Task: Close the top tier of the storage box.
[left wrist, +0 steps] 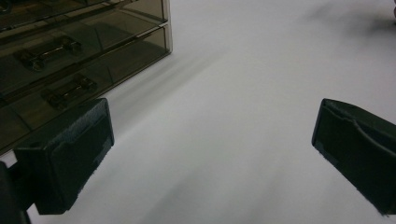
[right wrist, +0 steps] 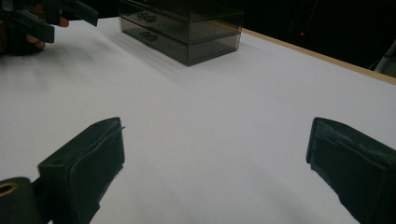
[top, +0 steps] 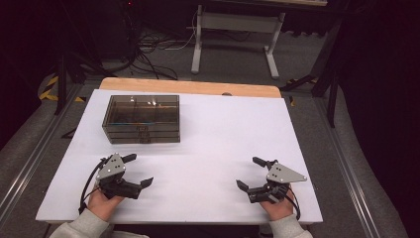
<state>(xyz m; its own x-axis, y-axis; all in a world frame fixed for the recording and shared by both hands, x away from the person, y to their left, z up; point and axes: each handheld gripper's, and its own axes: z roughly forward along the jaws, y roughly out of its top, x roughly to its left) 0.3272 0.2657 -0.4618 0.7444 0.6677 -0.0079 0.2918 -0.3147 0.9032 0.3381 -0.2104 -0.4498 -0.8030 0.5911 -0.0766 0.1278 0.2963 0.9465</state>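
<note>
A smoked see-through drawer box (top: 141, 119) with two stacked drawers stands on the white table (top: 218, 134) at the back left. My left gripper (top: 141, 169) rests near the front left, a short way in front of the box, open and holding nothing. In the left gripper view the box's drawer handles (left wrist: 49, 49) lie up and to the left of the wide-apart jaws of that gripper (left wrist: 210, 154). My right gripper (top: 247, 172) sits at the front right, open, nothing between its jaws. In the right gripper view its own gripper (right wrist: 215, 158) faces bare table, with the box (right wrist: 187, 28) far off.
A wooden strip (top: 188, 87) edges the table's far side. Beyond it, on the floor, are tangled cables (top: 148, 54) and a white desk frame (top: 233, 29). The other hand with its gripper (right wrist: 46, 18) appears at the top left of the right gripper view.
</note>
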